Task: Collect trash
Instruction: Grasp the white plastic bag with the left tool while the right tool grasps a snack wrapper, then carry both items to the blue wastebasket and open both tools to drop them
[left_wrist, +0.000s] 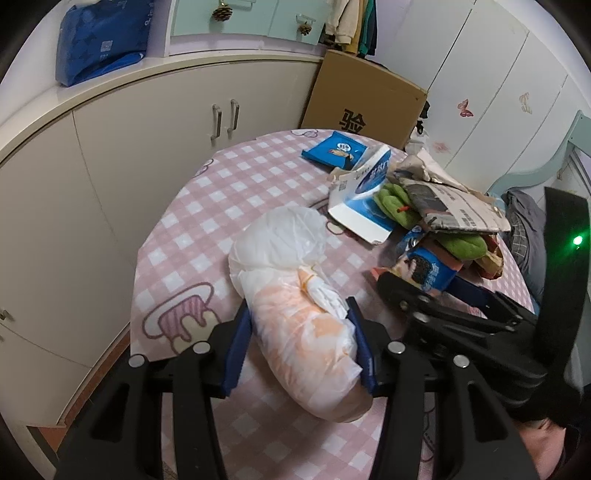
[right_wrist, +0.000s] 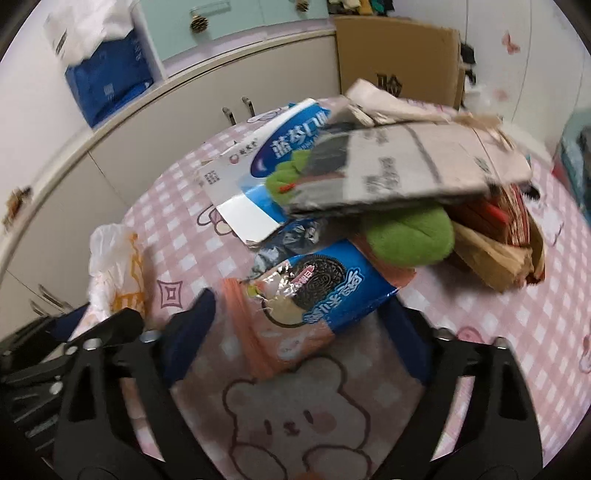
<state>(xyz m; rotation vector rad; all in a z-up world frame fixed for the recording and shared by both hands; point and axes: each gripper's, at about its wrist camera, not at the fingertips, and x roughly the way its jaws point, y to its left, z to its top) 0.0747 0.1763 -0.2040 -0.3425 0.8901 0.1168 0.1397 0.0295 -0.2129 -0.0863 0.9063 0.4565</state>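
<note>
Left gripper (left_wrist: 299, 314): fingers closed against both sides of the bag (left_wrist: 295, 306), which fills the gap between the blue pads; the grip appears firm.
Bag: white and orange plastic, knotted with a twisted neck, lying on the table (left_wrist: 177, 236); it bulges beyond the fingertips and back toward the camera. Contents hidden by the film.
Right gripper (right_wrist: 299, 310): jaws wide apart, holding nothing; the wrapper (right_wrist: 314, 295) lies between the fingers and seems to touch neither pad.
Wrapper: blue cookie packet, torn open, foil lining showing at the far end. Whether anything remains inside cannot be told.
Pile (right_wrist: 406, 192): just beyond the right fingertips. A folded newspaper (right_wrist: 424, 166) lies on top of green cloth (right_wrist: 410, 236), over a brown paper bag (right_wrist: 495, 254) whose contents are only partly seen, red and dark.
Carton (left_wrist: 365, 199): blue and white, opened flat, ahead of the left fingertips and leaning against the pile.
Packet (left_wrist: 332, 149): small, blue, flat on the far side of the table, apart from the rest.
Box (left_wrist: 365, 99): brown cardboard, standing behind the table; its top and interior are out of sight.
Poor view: the right wrist picture is blurred, so print on the newspaper is unreadable.
</note>
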